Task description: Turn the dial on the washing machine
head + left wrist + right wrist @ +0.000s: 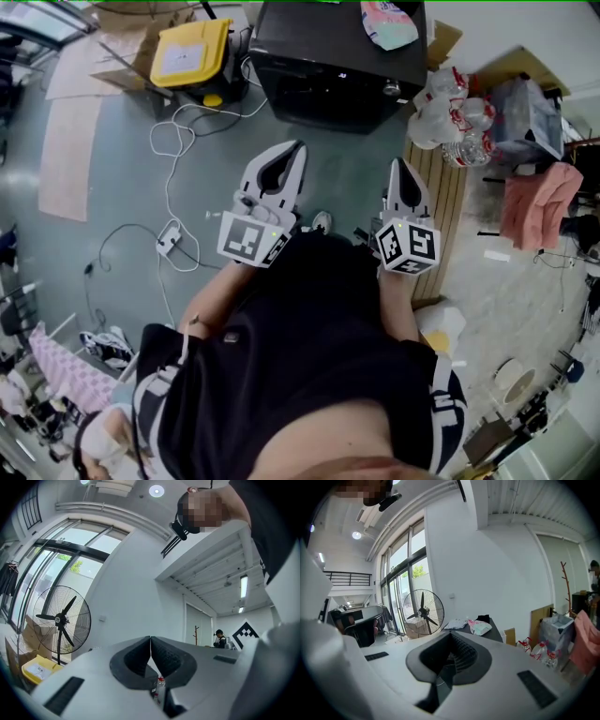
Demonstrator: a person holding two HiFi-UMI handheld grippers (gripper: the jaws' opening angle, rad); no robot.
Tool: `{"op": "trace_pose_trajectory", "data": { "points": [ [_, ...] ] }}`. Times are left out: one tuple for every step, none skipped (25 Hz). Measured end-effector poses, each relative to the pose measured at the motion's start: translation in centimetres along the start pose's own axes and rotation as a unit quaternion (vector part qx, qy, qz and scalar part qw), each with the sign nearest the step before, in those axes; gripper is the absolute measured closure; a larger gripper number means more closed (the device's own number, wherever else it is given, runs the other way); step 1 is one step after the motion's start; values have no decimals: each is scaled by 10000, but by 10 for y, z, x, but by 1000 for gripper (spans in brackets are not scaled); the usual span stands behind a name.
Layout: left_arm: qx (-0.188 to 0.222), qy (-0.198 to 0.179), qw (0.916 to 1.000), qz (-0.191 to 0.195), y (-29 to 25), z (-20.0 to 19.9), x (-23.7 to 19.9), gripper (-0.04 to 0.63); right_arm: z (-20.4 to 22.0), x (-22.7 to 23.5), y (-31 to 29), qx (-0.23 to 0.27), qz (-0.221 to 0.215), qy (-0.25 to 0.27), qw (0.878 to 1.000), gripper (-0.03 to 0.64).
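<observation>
The black washing machine (pixel 333 66) stands on the floor ahead of me, with a bag lying on its top. A small silver dial (pixel 391 89) shows on its front near the right corner. My left gripper (pixel 299 146) is held at waist height, short of the machine, jaws shut on nothing. My right gripper (pixel 400 162) is beside it to the right, also shut and empty, well short of the dial. In the right gripper view the machine's dark top (pixel 491 633) lies beyond the shut right gripper (pixel 450 635). The left gripper view shows the shut left gripper (pixel 150 639) against a white wall.
A yellow box (pixel 192 52) and cardboard sit left of the machine. A white cable (pixel 169 155) with a power strip (pixel 170 238) runs over the floor. Water bottles (pixel 450 112), a wooden pallet (pixel 452 192) and a pink cloth (pixel 539 202) are on the right. A standing fan (pixel 423 612) stands by the windows.
</observation>
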State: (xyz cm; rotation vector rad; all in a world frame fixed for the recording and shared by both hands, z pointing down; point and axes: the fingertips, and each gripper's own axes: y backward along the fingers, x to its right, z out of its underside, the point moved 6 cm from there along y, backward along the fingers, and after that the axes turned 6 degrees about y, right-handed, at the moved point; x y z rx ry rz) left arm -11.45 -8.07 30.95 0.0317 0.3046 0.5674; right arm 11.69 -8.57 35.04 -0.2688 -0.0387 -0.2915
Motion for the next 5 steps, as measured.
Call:
{"op": "trace_pose_trajectory", "data": {
  "points": [
    [5, -11, 10000, -2, 1, 0, -1, 572, 1, -1, 0, -4, -1, -1, 10000, 592],
    [4, -13, 10000, -7, 2, 0, -2, 572, 1, -2, 0, -7, -2, 0, 10000, 592],
    [1, 2, 10000, -16, 3, 0, -3, 573, 1, -3, 0, -9, -4, 3, 10000, 592],
    [-3, 28, 10000, -27, 4, 0, -4, 572, 2, -4, 0, -10, -7, 7, 10000, 592],
    [-7, 57, 10000, -40, 5, 0, -5, 572, 2, -6, -1, -11, -10, 11, 10000, 592]
  ]
}}
